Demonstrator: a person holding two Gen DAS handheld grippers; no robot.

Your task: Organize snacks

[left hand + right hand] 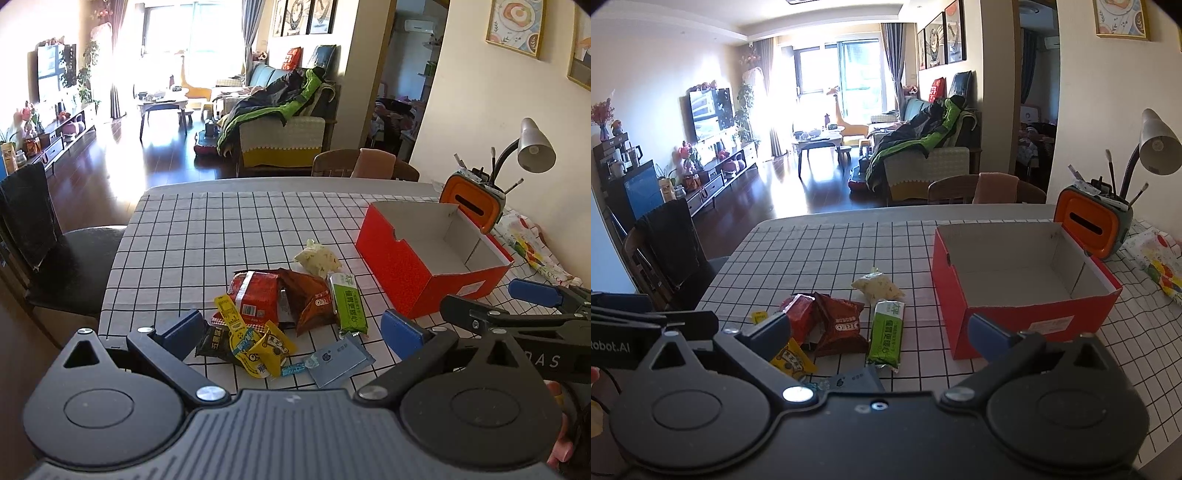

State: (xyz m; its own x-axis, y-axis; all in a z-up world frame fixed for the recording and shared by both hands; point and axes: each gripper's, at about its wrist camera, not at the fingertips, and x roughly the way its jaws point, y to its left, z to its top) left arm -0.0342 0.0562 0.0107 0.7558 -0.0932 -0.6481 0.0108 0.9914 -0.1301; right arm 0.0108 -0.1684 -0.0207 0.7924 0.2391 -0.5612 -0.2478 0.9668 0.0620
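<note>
Snack pile (pixel 284 317) heaped at the near middle of the grid-patterned tablecloth (pixel 207 236); red cardboard box (pixel 417 273) just to its right, open top upward, interior showing nothing inside, apparently set there as the destination. Left gripper (pixel 291 332) hovering above the near edge of the pile, fingers spread wide, gripping nothing. Right gripper (pixel 882 332) held likewise between pile and box, fingers apart, nothing between them; probably poised for a first pick. Pile made up of loosely overlapping small wrappers: green bar packet (pixel 349 304) lying lengthwise at the right edge, nearest the box; brown Oreo pouch (pixel 314 302) and red pouch (pixel 255 295) touching at the centre; pale knotted bag (pixel 317 258) just behind; yellow sachets (pixel 258 343) and a blue-grey flat packet (pixel 340 363) nearest the camera. Orange-lidded tissue holder (pixel 472 206) and desk lamp (pixel 532 144) behind the box.
</note>
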